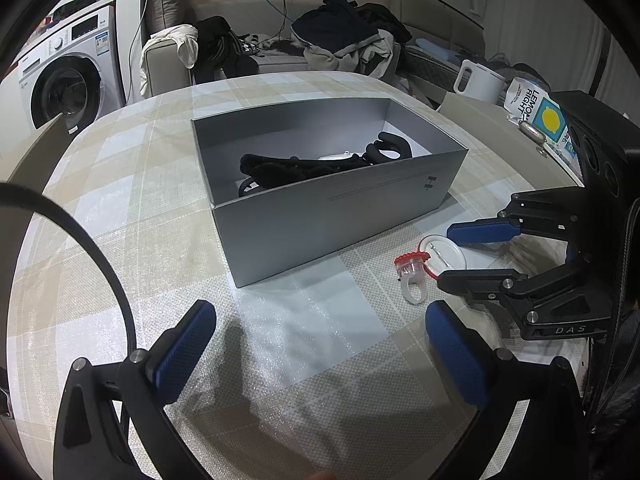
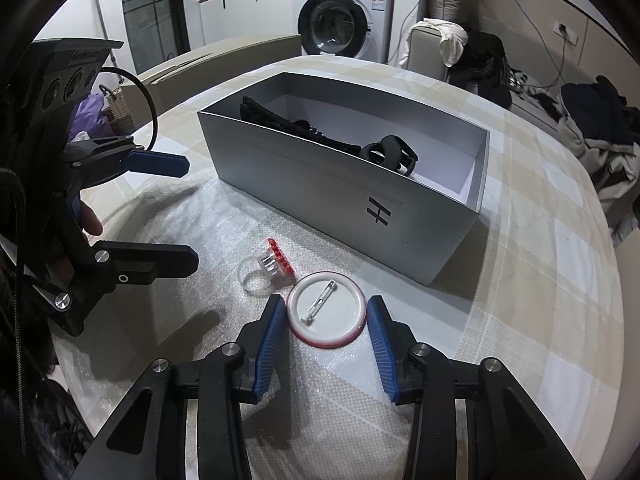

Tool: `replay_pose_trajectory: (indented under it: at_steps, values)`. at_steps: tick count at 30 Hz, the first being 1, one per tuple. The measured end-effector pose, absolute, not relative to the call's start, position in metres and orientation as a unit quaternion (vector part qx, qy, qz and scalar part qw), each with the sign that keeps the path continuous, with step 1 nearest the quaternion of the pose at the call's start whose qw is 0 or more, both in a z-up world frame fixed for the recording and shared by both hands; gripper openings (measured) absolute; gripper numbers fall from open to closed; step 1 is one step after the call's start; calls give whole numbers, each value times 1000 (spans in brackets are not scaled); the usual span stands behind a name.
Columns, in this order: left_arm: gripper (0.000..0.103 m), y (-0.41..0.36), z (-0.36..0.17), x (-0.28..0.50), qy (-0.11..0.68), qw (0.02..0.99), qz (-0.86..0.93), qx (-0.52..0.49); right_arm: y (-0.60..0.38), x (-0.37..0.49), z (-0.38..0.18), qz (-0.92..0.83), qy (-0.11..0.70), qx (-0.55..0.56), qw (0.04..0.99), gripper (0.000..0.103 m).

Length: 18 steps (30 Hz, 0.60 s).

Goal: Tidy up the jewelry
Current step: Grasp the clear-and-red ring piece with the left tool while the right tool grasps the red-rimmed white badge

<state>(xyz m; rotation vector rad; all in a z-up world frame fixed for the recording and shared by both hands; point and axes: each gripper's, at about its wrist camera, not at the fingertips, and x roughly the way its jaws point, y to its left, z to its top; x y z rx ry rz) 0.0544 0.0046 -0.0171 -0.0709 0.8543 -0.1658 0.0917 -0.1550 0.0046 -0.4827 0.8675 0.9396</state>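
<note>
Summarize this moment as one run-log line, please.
right gripper: around badge, contact unclear | left gripper: open, empty | ring: on table beside badge | box: holds black items

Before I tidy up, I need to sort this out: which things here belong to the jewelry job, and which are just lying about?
Job: badge, ring, box, dark items in the box, right gripper.
Lying about: kettle, lemon packet, clothes, washer.

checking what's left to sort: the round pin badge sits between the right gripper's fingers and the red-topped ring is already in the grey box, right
Not quite: the red-topped ring lies on the table beside the round pin badge, outside the grey box, as the right wrist view shows. The badge is between the right gripper fingers.
</note>
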Motion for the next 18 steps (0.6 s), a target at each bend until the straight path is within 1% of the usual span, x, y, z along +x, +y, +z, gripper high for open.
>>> replay_pose_trajectory:
  at_steps: [7,16,17,18]
  values:
    - [102,3,-17,54,413,907,-78,-30,-161,92,9,443,401,-208,775,40]
    - [101,-11,-15,56,416,905,-78,-27,-186,99,37,457,382,-155,788,40]
    - [101,-14,-14,57,416,905,-85,-28,-188,100,38,456,381,-153,790,40]
    - [95,-17,-14,57,416,904,-91,-28,-190,101,39,455,380,-151,791,40]
